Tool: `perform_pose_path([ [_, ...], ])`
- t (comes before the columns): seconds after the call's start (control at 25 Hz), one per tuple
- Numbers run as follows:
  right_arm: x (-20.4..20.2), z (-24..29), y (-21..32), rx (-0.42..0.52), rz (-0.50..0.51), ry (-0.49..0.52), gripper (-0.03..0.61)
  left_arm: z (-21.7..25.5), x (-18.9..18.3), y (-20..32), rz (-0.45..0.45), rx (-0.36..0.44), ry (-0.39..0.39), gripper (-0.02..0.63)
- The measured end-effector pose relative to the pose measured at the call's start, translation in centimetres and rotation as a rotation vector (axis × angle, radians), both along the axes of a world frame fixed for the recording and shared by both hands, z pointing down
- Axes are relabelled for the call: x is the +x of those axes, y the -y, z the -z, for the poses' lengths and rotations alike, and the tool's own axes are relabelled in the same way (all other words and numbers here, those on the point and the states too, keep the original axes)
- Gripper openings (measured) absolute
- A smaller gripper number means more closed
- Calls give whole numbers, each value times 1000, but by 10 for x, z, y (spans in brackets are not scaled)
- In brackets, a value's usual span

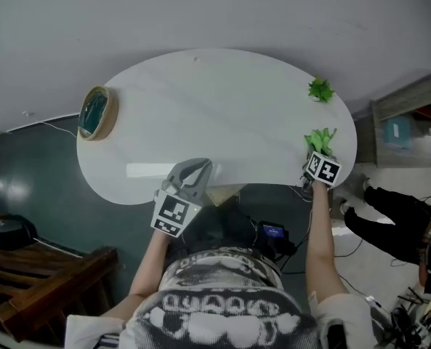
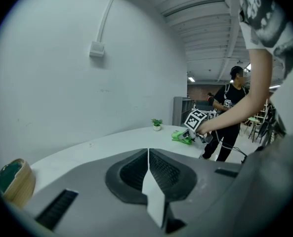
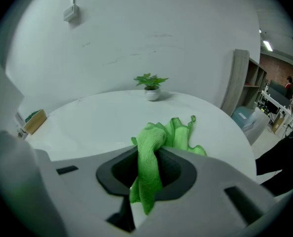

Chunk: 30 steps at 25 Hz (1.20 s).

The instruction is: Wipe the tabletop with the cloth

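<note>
A green cloth (image 3: 158,142) is pinched in my right gripper (image 3: 148,157), its free end lying on the white oval tabletop (image 1: 215,115). In the head view the cloth (image 1: 320,141) shows at the table's near right edge, just beyond the right gripper (image 1: 317,158). My left gripper (image 1: 193,171) hovers over the table's front edge at the middle, jaws shut with nothing between them; it (image 2: 147,157) points across the table toward the cloth (image 2: 182,137).
A small potted plant (image 1: 320,89) stands at the table's far right edge. A round wooden-rimmed dish with a dark green inside (image 1: 97,113) sits at the left edge. A wooden bench (image 1: 48,282) is below left. Another person (image 1: 397,220) stands at the right.
</note>
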State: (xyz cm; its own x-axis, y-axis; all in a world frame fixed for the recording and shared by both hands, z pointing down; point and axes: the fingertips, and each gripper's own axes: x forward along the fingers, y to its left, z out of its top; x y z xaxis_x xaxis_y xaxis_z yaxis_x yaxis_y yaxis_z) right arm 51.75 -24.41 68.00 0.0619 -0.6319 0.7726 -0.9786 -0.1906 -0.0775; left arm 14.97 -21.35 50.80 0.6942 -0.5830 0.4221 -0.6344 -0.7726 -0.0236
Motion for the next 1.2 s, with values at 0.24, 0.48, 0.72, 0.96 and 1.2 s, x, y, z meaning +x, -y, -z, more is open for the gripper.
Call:
perform_pose_path([
  [0.24,-106,1,23,-5,121,22,63,2,-68,-7,51,3,-7,8],
  [0.48,-236,2,40,-2,241,56,63,5,-157,-15,127,15,-15,8],
  [0.72,-394,4,51,10,392,111,63,1,-253,-33,208,8,-5,8],
  [0.96,-554,7,45,12,583,180,63,-5,-336,-54,311,2,8,8],
  [1.2,-686,8,21,-6,772,230,63,-5,-403,-80,447,-5,9,8],
])
